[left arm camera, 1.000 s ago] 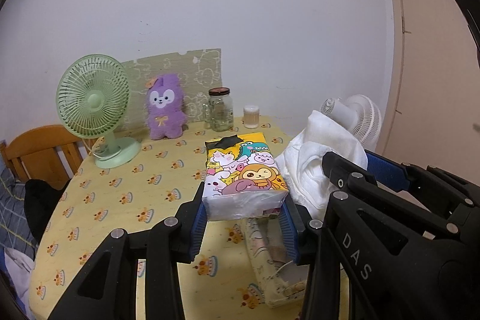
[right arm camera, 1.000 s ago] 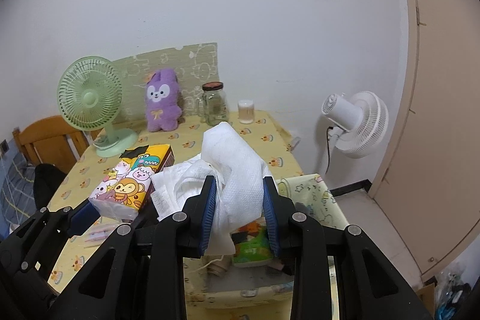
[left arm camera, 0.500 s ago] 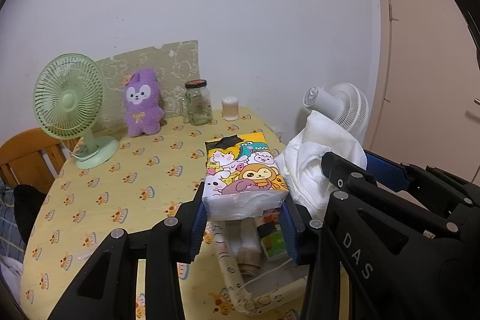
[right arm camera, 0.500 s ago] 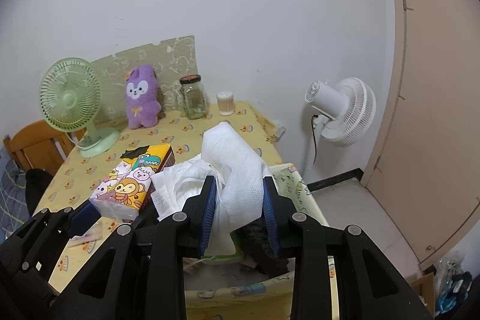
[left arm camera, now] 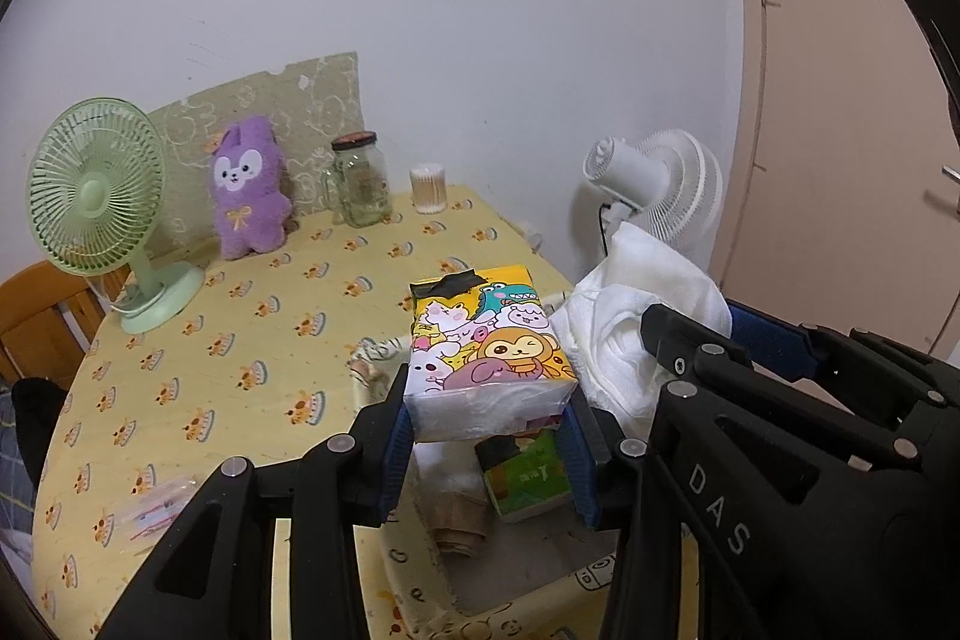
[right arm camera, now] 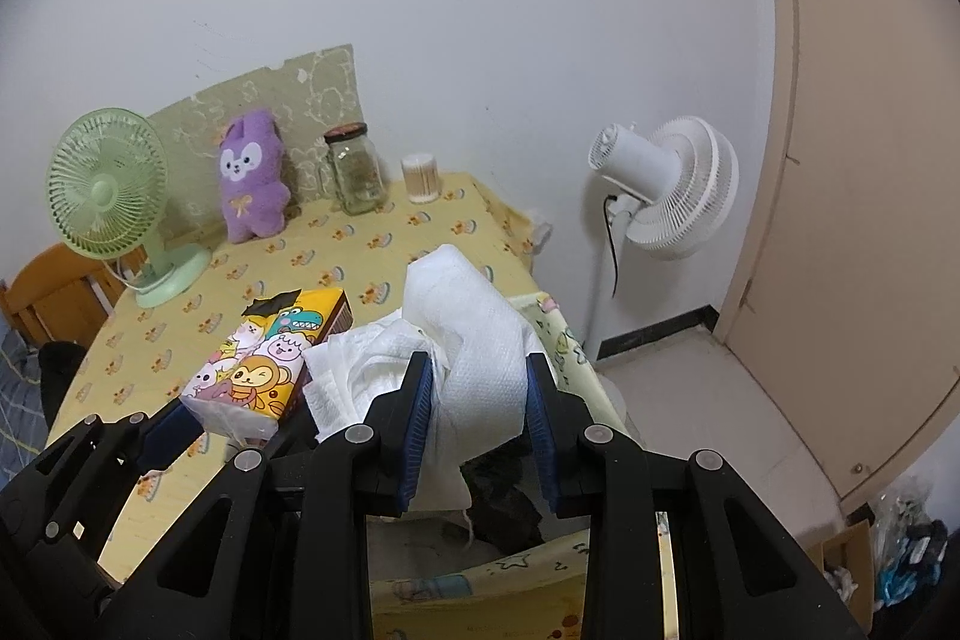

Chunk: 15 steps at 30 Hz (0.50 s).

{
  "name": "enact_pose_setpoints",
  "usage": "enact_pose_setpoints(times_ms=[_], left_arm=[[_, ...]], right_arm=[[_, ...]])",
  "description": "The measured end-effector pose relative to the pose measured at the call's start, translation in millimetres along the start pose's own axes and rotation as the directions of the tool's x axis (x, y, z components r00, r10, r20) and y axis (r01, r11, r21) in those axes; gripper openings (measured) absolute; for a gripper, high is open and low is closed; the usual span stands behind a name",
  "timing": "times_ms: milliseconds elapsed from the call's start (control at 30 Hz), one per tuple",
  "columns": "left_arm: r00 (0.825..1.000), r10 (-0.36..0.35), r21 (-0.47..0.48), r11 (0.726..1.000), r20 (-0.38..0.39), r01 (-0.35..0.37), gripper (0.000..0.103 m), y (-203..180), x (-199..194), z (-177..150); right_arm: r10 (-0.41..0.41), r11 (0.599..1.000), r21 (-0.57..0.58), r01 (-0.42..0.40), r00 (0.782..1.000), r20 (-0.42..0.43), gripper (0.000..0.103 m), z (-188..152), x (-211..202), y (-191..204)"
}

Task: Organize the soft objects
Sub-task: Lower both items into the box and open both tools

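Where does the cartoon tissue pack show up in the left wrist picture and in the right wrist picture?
Left wrist view: the cartoon tissue pack sits centre frame, clamped by the left gripper.
Right wrist view: it appears lower left, beside the white towel in the right gripper.
Shared landmark: the purple plush bunny against the wall.

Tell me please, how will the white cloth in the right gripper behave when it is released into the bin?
The white cloth, pinched in the right gripper, bulges and folds, so it is probably floppy. It looks thin and light, so it would likely crumple onto the storage bin contents rather than land flat.
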<state>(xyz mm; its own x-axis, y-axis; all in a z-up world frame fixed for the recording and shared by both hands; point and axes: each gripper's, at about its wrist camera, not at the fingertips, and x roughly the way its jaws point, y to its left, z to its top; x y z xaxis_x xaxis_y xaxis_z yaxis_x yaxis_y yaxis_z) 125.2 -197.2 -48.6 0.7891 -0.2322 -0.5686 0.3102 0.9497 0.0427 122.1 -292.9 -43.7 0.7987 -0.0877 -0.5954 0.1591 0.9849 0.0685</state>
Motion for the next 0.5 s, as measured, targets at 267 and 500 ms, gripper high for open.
enact_pose_setpoints(times_ms=[267, 500], left_arm=[[0.999, -0.009, 0.038, 0.999, -0.05, 0.011, 0.053, -6, 18, -6], [0.996, 0.042, 0.081, 0.996, -0.078, -0.036, 0.08, -10, 26, -9]], right_arm=[[-0.012, 1.0, 0.024, 0.013, 0.998, -0.059, 0.034, -8, 20, -11], [-0.014, 0.999, 0.038, 0.018, 0.996, -0.091, 0.034, -13, 31, -14]])
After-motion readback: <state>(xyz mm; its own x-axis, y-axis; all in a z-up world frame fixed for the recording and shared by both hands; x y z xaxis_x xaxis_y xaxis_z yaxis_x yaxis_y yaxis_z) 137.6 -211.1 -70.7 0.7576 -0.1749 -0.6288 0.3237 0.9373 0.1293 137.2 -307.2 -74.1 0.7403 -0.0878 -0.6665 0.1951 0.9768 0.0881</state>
